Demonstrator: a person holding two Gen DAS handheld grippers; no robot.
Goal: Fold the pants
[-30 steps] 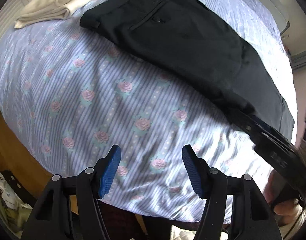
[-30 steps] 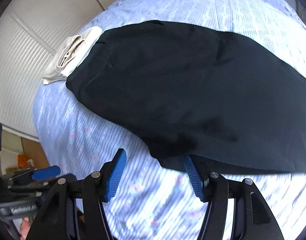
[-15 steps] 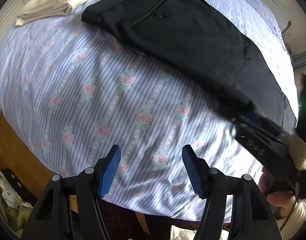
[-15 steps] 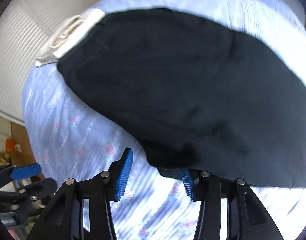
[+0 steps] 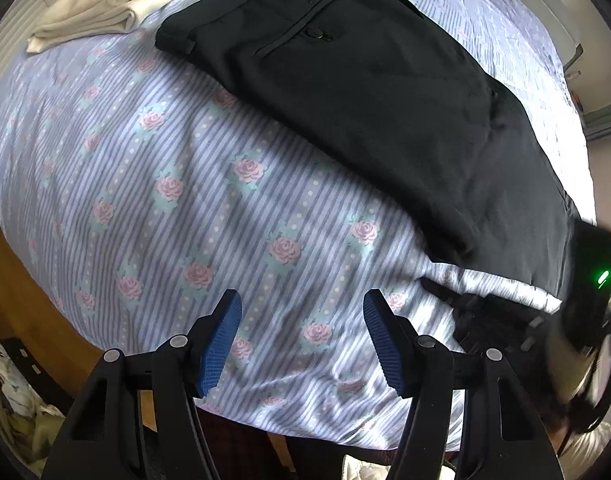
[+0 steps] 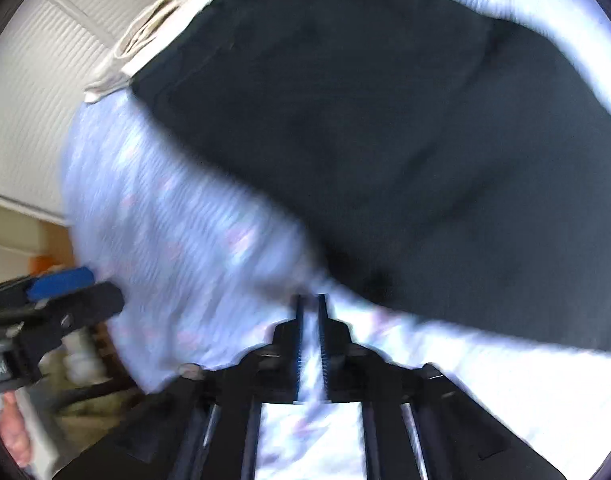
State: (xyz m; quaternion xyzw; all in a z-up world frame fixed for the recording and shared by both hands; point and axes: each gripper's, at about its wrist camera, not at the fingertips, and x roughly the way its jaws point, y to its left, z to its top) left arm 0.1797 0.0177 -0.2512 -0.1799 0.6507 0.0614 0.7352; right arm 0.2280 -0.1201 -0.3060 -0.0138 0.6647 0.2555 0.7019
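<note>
Black pants (image 5: pixel 365 100) lie flat across the flowered, striped bed sheet (image 5: pixel 185 200), waistband and back pocket at the far end. My left gripper (image 5: pixel 301 300) hovers open over bare sheet, well short of the pants' near edge. In the blurred right wrist view the pants (image 6: pixel 385 140) fill the upper right. My right gripper (image 6: pixel 311 300) has its jaws together at the sheet, just left of the pants' near corner. I see only pale sheet between its fingers, no dark cloth. From the left wrist view the right gripper (image 5: pixel 429 282) sits low, just below that corner.
Folded beige clothes (image 5: pixel 89 12) lie at the bed's far left corner, touching the pants' waistband; they also show in the right wrist view (image 6: pixel 145 40). The bed's edge runs along the left, with wood floor and loose clutter (image 5: pixel 9 400) below it.
My right gripper's jaws have gone from apart to together while it sank toward the sheet by the pants' near corner. My left gripper has stayed open and nearly still.
</note>
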